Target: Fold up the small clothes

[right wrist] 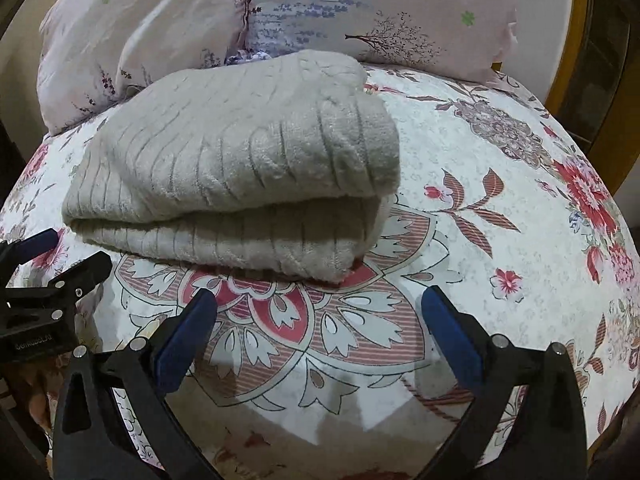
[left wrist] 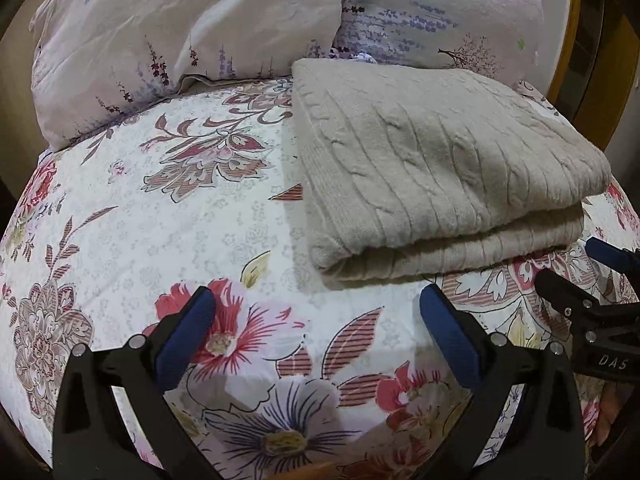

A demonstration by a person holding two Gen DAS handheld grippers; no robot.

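Note:
A beige cable-knit sweater (left wrist: 432, 168) lies folded in a thick stack on the floral bedsheet (left wrist: 208, 232). It also shows in the right wrist view (right wrist: 240, 168). My left gripper (left wrist: 318, 304) is open and empty, just in front of the sweater's near left corner. My right gripper (right wrist: 320, 304) is open and empty, just in front of the sweater's near right corner. Each gripper shows at the edge of the other's view: the right one (left wrist: 592, 280) and the left one (right wrist: 56, 264).
Two pale lavender-print pillows (left wrist: 180, 40) lie behind the sweater, also in the right wrist view (right wrist: 360, 12). A wooden bed frame (left wrist: 576, 40) runs along the right edge of the bed. Bare sheet lies left of the sweater and to its right (right wrist: 500, 200).

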